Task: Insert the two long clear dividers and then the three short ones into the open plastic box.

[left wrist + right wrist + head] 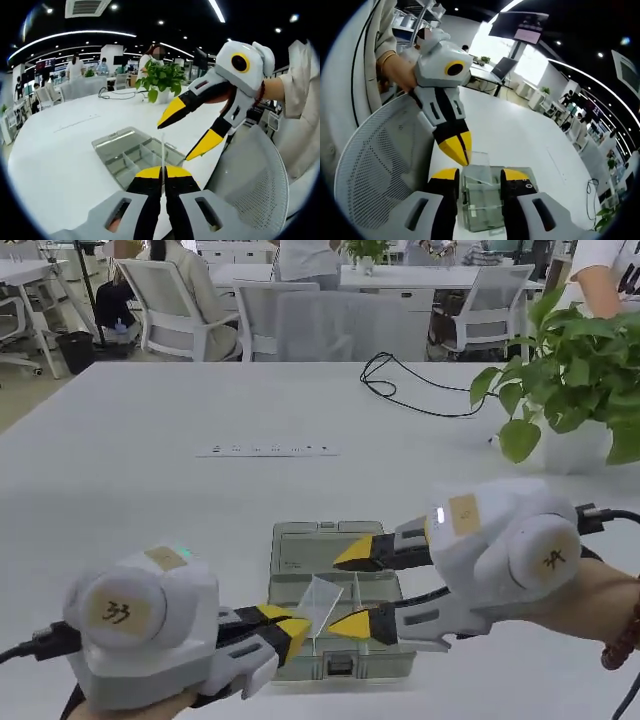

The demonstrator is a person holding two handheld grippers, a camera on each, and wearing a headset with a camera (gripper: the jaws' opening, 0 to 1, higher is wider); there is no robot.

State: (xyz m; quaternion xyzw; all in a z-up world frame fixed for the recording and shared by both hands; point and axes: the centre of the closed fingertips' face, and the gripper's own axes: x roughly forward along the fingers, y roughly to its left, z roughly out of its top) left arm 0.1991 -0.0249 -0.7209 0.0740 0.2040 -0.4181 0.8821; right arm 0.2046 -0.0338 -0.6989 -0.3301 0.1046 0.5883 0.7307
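Left hand-held gripper (pixel 290 625) is clamped on a clear divider (pixel 320 605) just above the open plastic box (pixel 380 665) on the table (pixel 150 460), with the right hand-held gripper (pixel 340 592) spread wide alongside.

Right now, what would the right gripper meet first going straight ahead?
Probably the clear plastic divider pinched in the left gripper, just ahead of the right gripper's open jaws; depth unclear.
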